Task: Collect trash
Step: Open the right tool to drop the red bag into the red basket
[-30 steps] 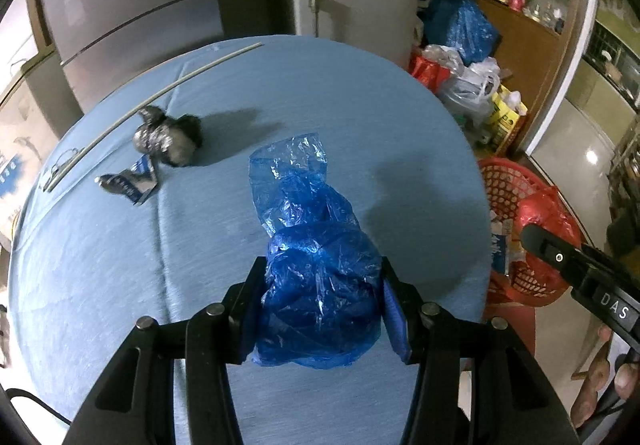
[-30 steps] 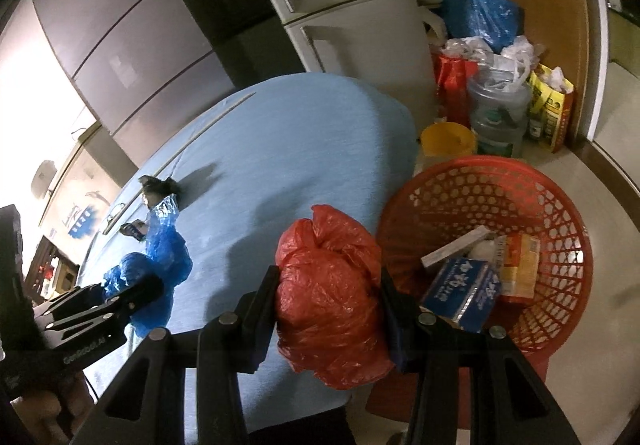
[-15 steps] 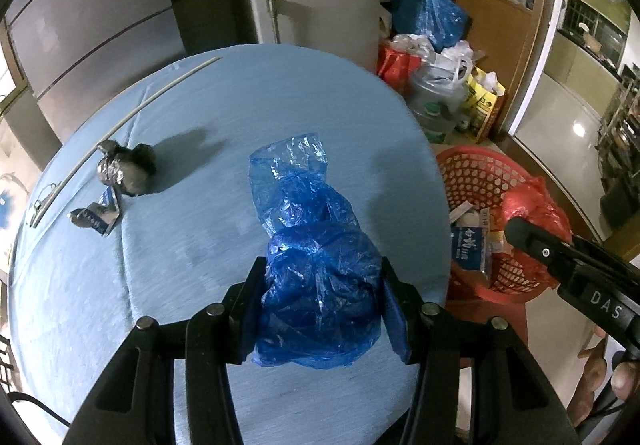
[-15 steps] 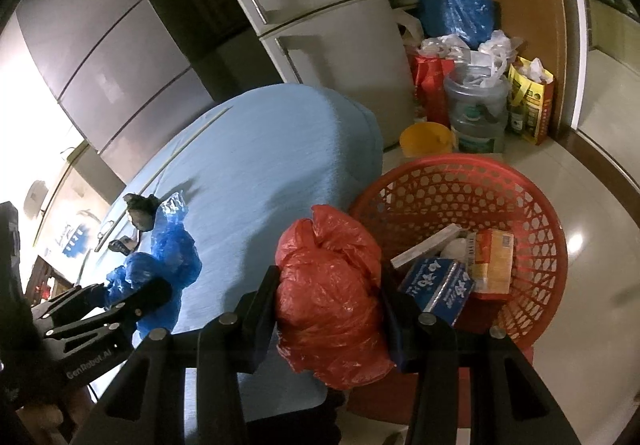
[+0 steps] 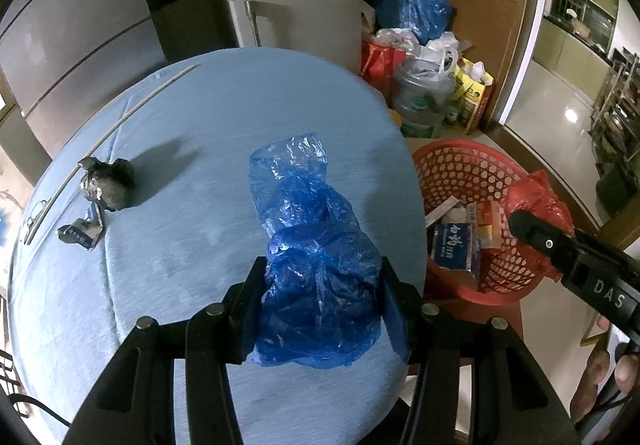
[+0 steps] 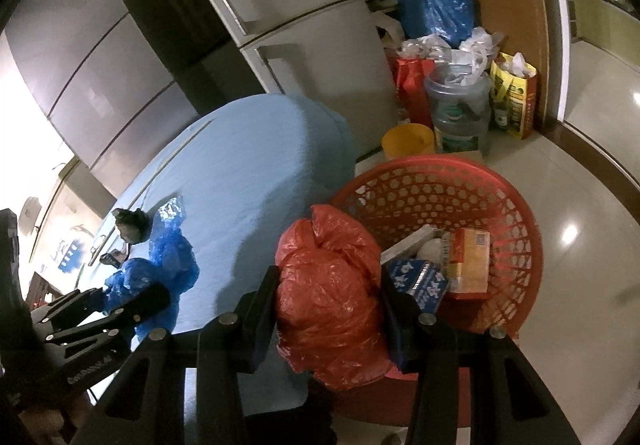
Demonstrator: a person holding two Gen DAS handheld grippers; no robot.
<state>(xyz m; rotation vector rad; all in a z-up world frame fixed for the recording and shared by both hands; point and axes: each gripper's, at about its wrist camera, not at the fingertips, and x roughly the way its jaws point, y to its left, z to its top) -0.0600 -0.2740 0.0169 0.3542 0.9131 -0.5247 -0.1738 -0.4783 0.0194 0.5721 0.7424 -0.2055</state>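
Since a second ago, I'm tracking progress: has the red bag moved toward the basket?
Yes. The red bag, held in the right gripper, now overlaps the red basket's rim, off the blue table.

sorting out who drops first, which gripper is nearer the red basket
Right. The right gripper, shut on the red bag, is at the red basket rim; the left gripper is over the table.

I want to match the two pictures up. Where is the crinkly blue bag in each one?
Left wrist view: the blue bag is low in the middle, squeezed in the left gripper over the blue table.
Right wrist view: the same bag sits far left, low down, partly behind a black finger.
Shared landmark: the red basket, right of the table in both views.
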